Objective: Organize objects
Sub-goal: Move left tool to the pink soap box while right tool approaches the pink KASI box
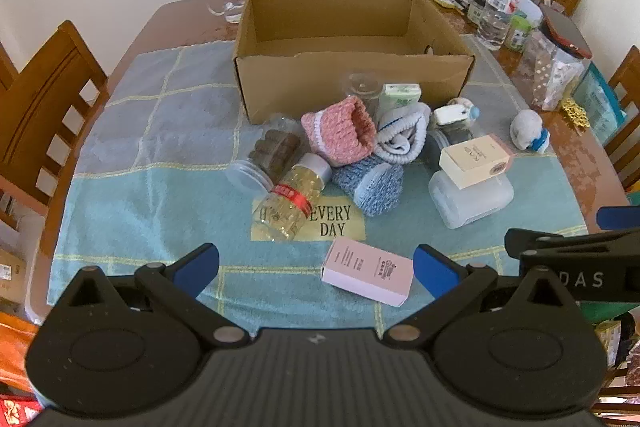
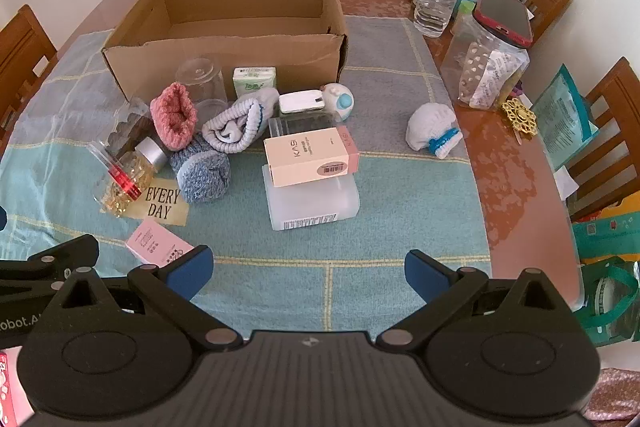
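The round wooden table (image 1: 188,15) carries a blue-green checked cloth (image 1: 160,195), and at twelve o'clock on that cloth stands the open brown cardboard box (image 1: 352,83). Its inside looks bare in both views, so I judge the organizing has hardly begun: nothing appears packed yet.

All the loose things lie in a heap just in front of the box, toward six o'clock. Largest is the frosted translucent plastic container (image 2: 312,203), lying flat with the cream and pink rectangular carton (image 2: 310,155) resting on top of it. At nine o'clock from these lie the clear plastic jar of dark brown pieces (image 1: 268,155) and the clear bottle of yellow capsules with a red band and silver cap (image 1: 292,199), both on their sides and touching. Between them and the container sit the pink knitted pouch (image 1: 340,131), the blue-grey knitted pouch (image 1: 372,187) and the white rolled sock (image 1: 404,135), pressed together. A small green tissue pack (image 2: 254,79) leans against the box wall. The flat pink cardboard box (image 1: 366,271) lies nearest, at six o'clock, and a white knitted piece with blue trim (image 2: 432,133) lies apart at three o'clock.

The left hand-held gripper (image 1: 316,269) hovers released over the near cloth, with the pink box between its spread fingers but not gripped. The right hand-held gripper (image 2: 308,273) is likewise released and empty.
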The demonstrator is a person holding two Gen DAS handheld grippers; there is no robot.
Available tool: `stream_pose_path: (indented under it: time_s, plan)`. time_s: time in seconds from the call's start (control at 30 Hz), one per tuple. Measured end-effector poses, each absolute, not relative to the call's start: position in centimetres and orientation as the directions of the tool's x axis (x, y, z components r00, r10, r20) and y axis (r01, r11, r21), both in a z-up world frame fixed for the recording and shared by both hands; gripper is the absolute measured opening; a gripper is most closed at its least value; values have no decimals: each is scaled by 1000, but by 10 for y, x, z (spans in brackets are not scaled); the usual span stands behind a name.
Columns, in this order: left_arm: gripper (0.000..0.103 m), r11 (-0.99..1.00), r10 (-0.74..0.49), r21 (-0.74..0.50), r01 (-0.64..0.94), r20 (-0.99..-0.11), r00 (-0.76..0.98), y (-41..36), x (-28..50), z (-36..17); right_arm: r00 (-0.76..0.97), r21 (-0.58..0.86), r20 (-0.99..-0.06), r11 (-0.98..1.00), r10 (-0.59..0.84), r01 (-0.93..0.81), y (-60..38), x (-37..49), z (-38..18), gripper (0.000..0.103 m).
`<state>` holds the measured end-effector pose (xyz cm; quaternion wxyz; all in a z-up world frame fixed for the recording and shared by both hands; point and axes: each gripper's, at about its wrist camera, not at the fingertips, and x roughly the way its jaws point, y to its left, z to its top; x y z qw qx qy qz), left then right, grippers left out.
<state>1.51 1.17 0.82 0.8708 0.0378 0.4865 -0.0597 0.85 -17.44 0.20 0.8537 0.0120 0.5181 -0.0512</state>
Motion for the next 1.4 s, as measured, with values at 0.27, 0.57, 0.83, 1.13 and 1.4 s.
stream_pose_path:
  time_s: [0.27, 0.57, 0.83, 1.13, 1.4]
  plan:
    - [102, 976, -117, -1, 219, -850, 514, 12, 20, 8, 461, -45, -882, 992, -97, 122, -172, 8, 3, 103]
    - [102, 955, -176, -27, 294, -850, 496, 17, 19, 3, 480, -60, -869, 988, -120, 139, -166, 1, 3, 103]
    - [102, 929, -253, -70, 362, -836, 486, 15, 15, -4, 493, -62, -862, 990, -119, 130, -170, -6, 0, 103]
    - [102, 924, -260, -58, 378, -821, 509, 6, 12, -29, 523, -12, -852, 999, -30, 39, -183, -1, -27, 103]
    - [102, 931, -238, -39, 362, -816, 526, -5, 12, -49, 546, -22, -838, 997, 19, -68, -192, 10, -44, 103]
